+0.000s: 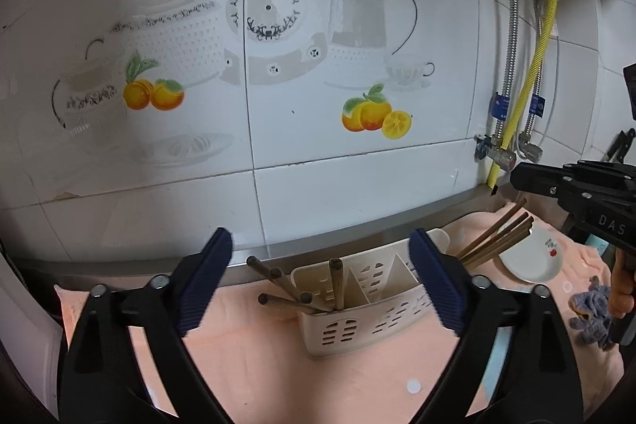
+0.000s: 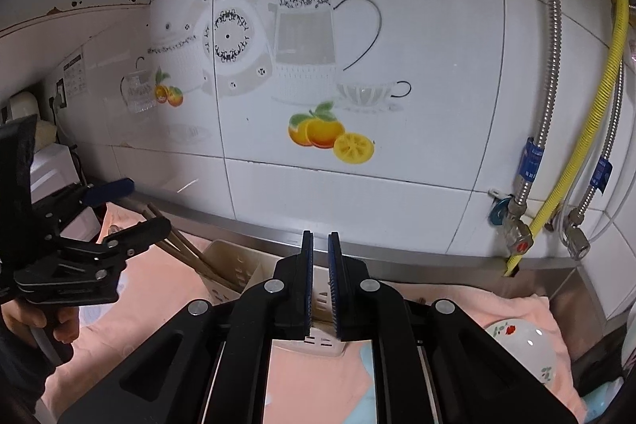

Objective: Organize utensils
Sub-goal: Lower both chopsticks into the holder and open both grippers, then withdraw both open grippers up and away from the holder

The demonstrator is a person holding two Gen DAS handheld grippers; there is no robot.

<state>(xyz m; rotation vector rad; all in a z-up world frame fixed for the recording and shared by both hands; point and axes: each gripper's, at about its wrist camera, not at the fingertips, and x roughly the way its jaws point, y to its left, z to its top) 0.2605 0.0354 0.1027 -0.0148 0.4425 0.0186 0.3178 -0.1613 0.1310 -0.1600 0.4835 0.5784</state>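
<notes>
The left gripper (image 1: 320, 279) was spread wide with nothing between its blue pads (image 1: 206, 277), tilted down a bit toward the white utensil caddy (image 1: 369, 308). That caddy sat on the peach cloth (image 1: 254, 356) near the counter's back edge, right by the steel lip under the tiled wall (image 1: 357, 153). A few brown chopsticks (image 1: 296, 289) stood and leaned in the caddy's left-hand compartment, the one nearest the left gripper. A second bunch of chopsticks (image 1: 497, 237) stuck out behind the caddy's right end, toward a small white dish (image 1: 532, 257).

The right gripper (image 2: 320, 281) was nearly closed, just a thin slit between the pads, and I couldn't see anything pinched in there. It pointed slightly downward over the right end of the caddy. From its side you could see a hand (image 2: 59, 324) wrapped round the left gripper's handle. An upturned white bowl (image 2: 524, 348) with a flower print sat toward the cloth's right edge.
</notes>
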